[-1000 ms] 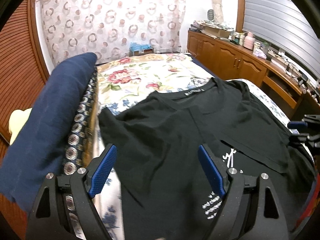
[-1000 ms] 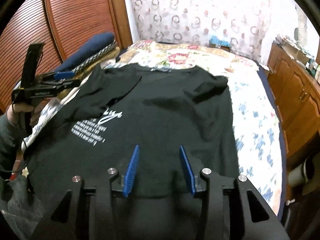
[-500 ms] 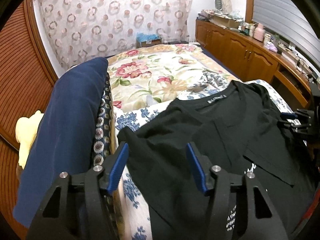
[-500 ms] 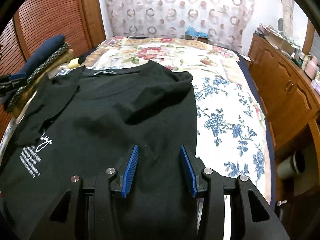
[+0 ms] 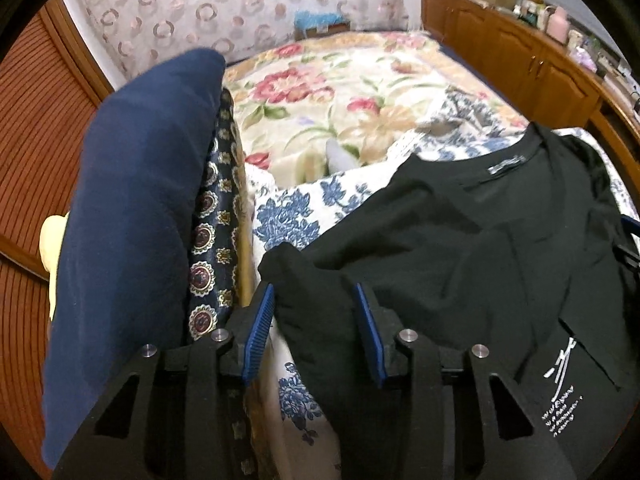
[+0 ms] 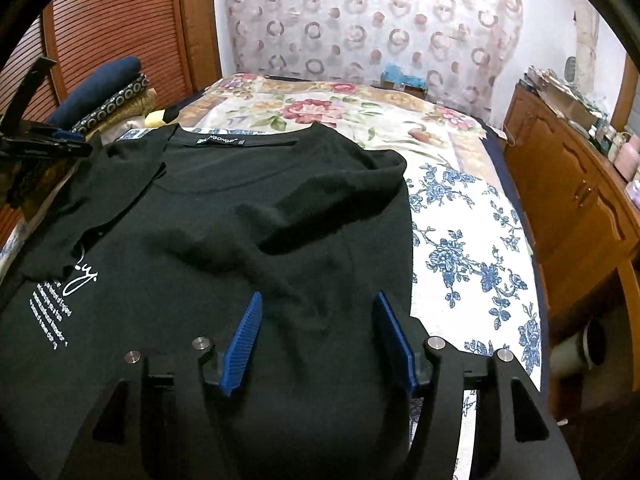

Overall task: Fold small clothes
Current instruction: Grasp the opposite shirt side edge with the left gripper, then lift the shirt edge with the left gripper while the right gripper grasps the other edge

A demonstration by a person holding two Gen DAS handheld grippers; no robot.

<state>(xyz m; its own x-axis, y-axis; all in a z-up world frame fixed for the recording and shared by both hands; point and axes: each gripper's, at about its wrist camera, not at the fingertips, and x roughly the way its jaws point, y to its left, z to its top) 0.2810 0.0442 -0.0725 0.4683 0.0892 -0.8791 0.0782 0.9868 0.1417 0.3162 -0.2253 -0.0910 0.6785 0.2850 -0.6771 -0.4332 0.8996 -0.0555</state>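
shirt: black t-shirt flat on bed, collar far end
left gripper: jaws just closing around shirt's left sleeve, not pinched
right gripper: just opened, empty, over shirt's right side
progress: both sleeves folded in; body folds left

Cut off by the frame's edge below the right claw: the black T-shirt's hem; too small to read, left of that claw: white lettering; behind the shirt: much of the bed.
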